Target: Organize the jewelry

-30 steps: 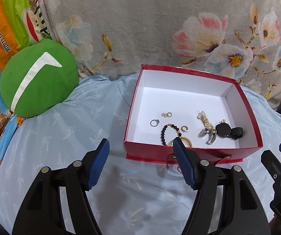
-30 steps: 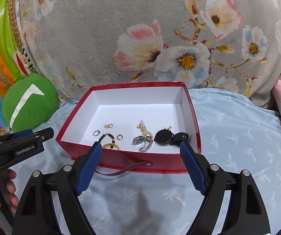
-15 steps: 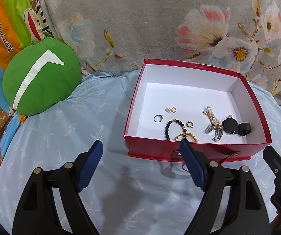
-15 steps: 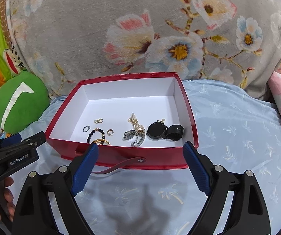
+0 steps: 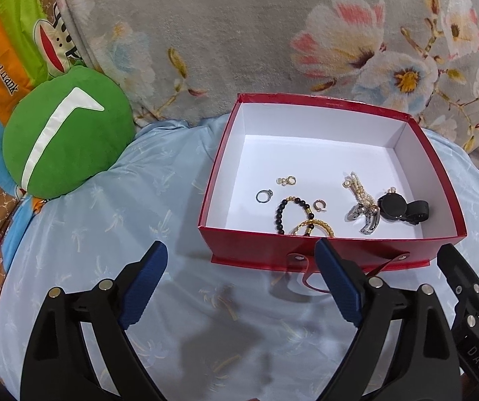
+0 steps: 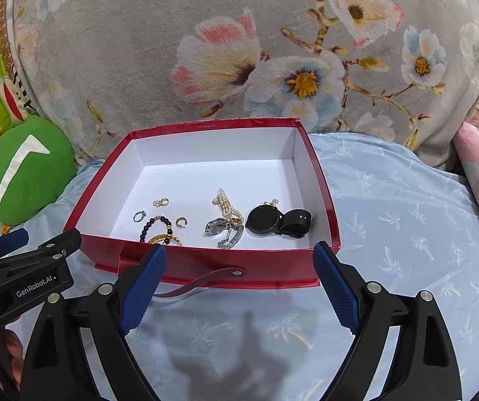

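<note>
The red box (image 6: 206, 267) sits open-topped on the light blue palm-print sheet (image 6: 406, 227), its long axis running left to right across both wrist views and its strap-handled front wall facing the grippers. All the jewelry lies on its white floor, toward the front. From left to right: a silver ring (image 6: 139, 215), a small pearl earring (image 6: 161, 202) just behind it, a black bead bracelet (image 6: 155, 225) with a gold bracelet (image 6: 165, 240) at its near end, and a small gold hoop (image 6: 181, 222). The front wall cuts off the near edge of the gold bracelet. Right of these, a pearl strand (image 6: 227, 208) runs diagonally from back-left to front-right and ends on a silver watch (image 6: 224, 230), whose band points toward the front wall. A black smartwatch (image 6: 263, 220) lies face up, its strap folded off to the right; a tiny gold piece behind it is too small to make out.

The right gripper (image 6: 239, 287) hovers over the sheet just in front of the box, jaws wide apart and empty. The left gripper (image 5: 242, 284) hovers beside it, likewise spread and holding nothing.

A green round cushion (image 5: 67, 133) lies left of the box, against a grey floral blanket (image 6: 239, 50).
</note>
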